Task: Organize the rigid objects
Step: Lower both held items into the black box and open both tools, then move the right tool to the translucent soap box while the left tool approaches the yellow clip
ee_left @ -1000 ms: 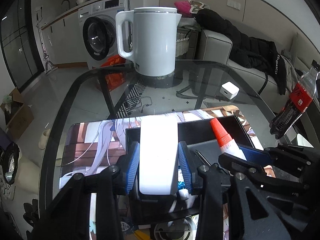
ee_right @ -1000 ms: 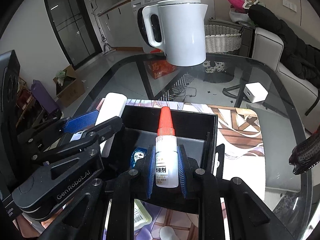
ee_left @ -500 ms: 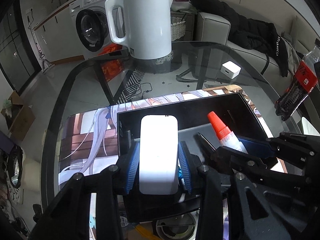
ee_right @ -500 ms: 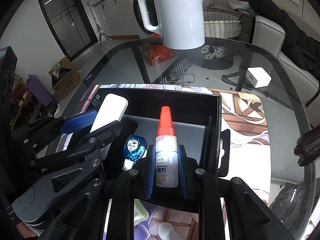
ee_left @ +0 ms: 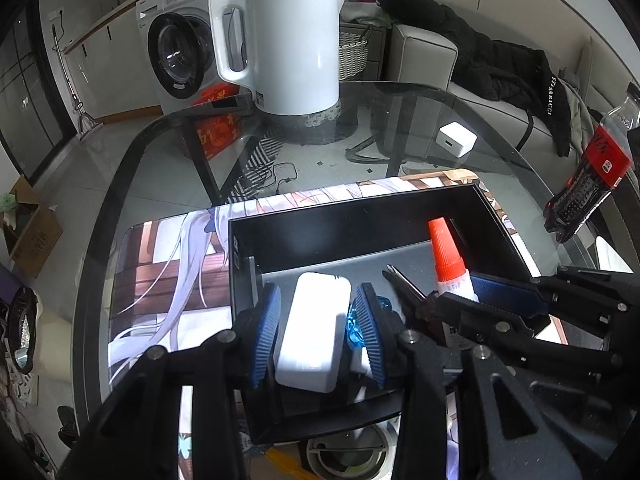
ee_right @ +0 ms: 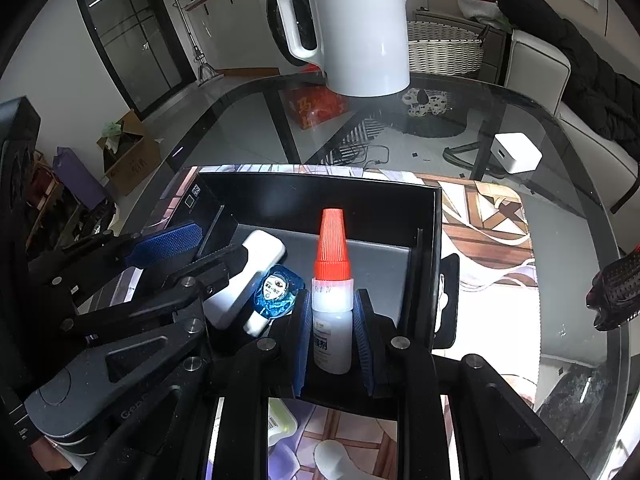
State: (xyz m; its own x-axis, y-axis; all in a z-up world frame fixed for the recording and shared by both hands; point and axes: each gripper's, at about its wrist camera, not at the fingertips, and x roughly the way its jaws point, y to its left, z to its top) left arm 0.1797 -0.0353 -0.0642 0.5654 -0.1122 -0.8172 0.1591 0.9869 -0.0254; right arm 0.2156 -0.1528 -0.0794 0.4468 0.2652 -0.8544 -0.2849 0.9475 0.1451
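Note:
A black open box (ee_left: pixel 352 216) (ee_right: pixel 304 196) stands on a printed mat on the glass table. My left gripper (ee_left: pixel 316 320) is shut on a white rectangular block (ee_left: pixel 314 328), held low inside the box; the block also shows in the right wrist view (ee_right: pixel 244 276). My right gripper (ee_right: pixel 332 328) is shut on a glue bottle with an orange-red cap (ee_right: pixel 332 292), upright over the box's near side; it also shows in the left wrist view (ee_left: pixel 446 252). A small blue correction-tape item (ee_right: pixel 276 290) lies in the box between the two grippers.
A white electric kettle (ee_left: pixel 288 44) (ee_right: pixel 356 28) stands at the table's far side. A small white charger cube (ee_left: pixel 456 140) (ee_right: pixel 516 152) lies to the right. A dark cola bottle (ee_left: pixel 592 172) is at the right edge. Small items (ee_right: pixel 280 420) lie on the mat in front of the box.
Both grippers have come down into the box with their objects. The white block has dropped from above the box rim to near its floor. The blue item has come into fuller view.

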